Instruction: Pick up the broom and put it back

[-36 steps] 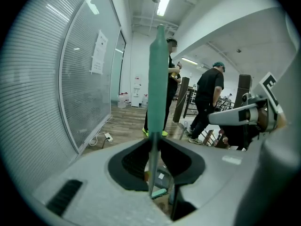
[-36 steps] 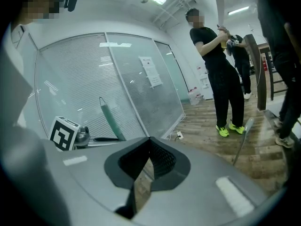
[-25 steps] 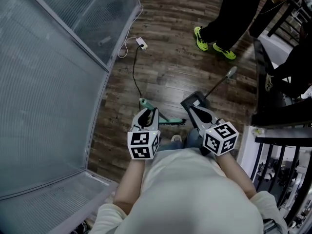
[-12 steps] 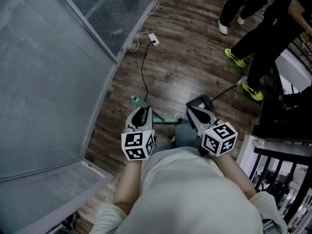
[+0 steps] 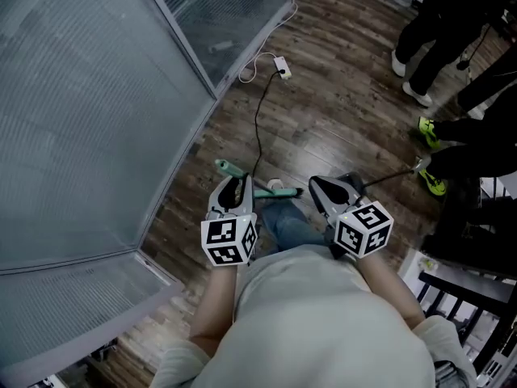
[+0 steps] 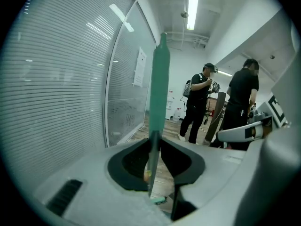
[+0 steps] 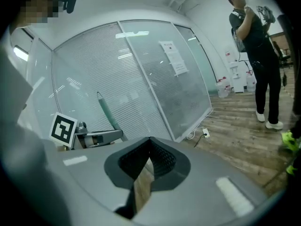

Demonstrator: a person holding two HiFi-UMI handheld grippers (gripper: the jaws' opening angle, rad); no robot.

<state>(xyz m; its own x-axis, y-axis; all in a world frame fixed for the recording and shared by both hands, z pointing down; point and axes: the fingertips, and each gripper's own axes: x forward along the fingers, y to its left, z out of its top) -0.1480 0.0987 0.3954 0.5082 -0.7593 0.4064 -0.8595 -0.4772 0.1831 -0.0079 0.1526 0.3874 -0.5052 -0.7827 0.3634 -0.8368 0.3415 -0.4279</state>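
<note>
The broom has a green handle (image 6: 159, 84) over a thin grey shaft, and it stands upright between the pads of my left gripper (image 6: 154, 147), which is shut on it. In the head view the green handle (image 5: 229, 169) sticks out past my left gripper (image 5: 234, 191). A bit of green broom head (image 6: 159, 200) shows below the jaws. My right gripper (image 5: 329, 191) is held beside it at the same height. Its jaws (image 7: 149, 160) are closed to a thin slit with only floor showing through. From the right gripper view I see the left gripper (image 7: 96, 136) and the handle (image 7: 105, 108).
A glass partition with blinds (image 5: 89, 111) fills the left. A cable and plug (image 5: 282, 68) lie on the wood floor. A dark dustpan with a long grey handle (image 5: 392, 175) is just beyond my right gripper. Bystanders' legs (image 5: 436, 23) and black furniture (image 5: 472, 249) are at right.
The view has swung: the partition corner, cable plug and bystanders' feet have shifted right. Both grippers stay before my body, and the broom is still in the left one.
</note>
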